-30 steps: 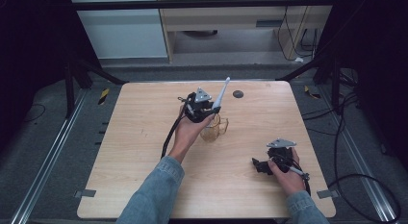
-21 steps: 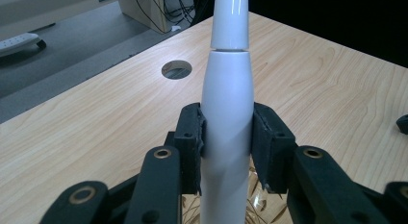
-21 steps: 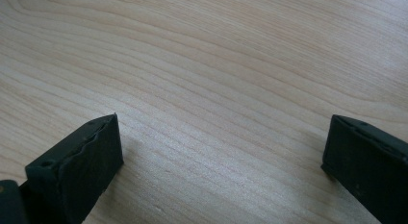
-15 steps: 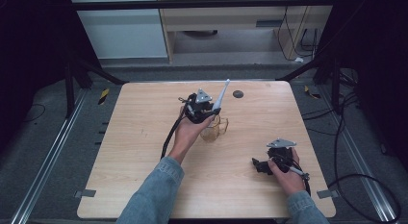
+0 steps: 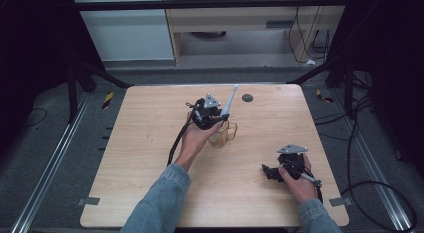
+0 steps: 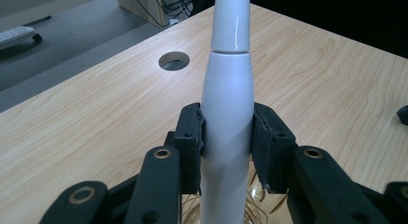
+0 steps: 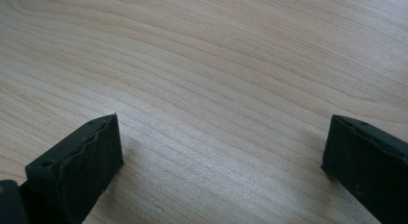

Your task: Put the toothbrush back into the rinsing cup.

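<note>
The left gripper [image 6: 226, 137] is clamped on a white wand [image 6: 227, 104] (a slim two-part handle), held up over the table [image 5: 150, 123] near its middle, above an amber glass [image 5: 223, 134]. The right gripper [image 7: 221, 152] rests at the near right, jaws apart over bare wood.

Left claw [image 5: 220, 114] clamped tight mid-table, right claw [image 7: 219, 152] agape, low.

A pale wooden bench [image 5: 150, 158] with a round cable hole [image 5: 247, 97] stands on grey floor [image 5: 45, 158]; a cabinet [image 5: 235, 23] and cables [image 5: 370, 158] lie behind.
</note>
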`<state>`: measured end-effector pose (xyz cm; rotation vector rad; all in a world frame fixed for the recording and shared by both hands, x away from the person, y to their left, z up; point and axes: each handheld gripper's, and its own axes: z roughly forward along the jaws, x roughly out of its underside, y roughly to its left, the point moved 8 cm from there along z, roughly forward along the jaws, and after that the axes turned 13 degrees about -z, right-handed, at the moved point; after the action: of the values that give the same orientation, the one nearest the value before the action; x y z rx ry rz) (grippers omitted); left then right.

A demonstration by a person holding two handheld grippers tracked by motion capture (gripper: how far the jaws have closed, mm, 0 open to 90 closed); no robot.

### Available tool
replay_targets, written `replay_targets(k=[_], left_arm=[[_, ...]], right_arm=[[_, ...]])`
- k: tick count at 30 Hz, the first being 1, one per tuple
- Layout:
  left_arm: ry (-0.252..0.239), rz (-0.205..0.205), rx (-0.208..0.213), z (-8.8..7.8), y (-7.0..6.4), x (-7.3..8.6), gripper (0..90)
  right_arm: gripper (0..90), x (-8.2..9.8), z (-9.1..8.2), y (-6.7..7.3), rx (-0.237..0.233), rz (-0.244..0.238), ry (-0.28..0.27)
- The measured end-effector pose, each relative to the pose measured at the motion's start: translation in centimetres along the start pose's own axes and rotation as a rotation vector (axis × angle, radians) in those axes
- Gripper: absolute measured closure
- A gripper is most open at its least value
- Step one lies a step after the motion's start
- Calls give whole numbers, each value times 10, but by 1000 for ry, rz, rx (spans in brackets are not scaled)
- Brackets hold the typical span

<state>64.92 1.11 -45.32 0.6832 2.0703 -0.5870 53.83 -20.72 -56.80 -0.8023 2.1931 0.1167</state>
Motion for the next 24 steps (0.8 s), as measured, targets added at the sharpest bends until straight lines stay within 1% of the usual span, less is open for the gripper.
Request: replay_targets(k=[4,9,24], left_arm=[[2,-1,-1,0,0,1,661],[18,-2,0,1,0,4,661],[34,-5,4,2,1,6,659]], right_arm=[[3,0,0,0,0,0,0],[3,0,0,0,0,-1,0],[3,0,0,0,0,0,0]])
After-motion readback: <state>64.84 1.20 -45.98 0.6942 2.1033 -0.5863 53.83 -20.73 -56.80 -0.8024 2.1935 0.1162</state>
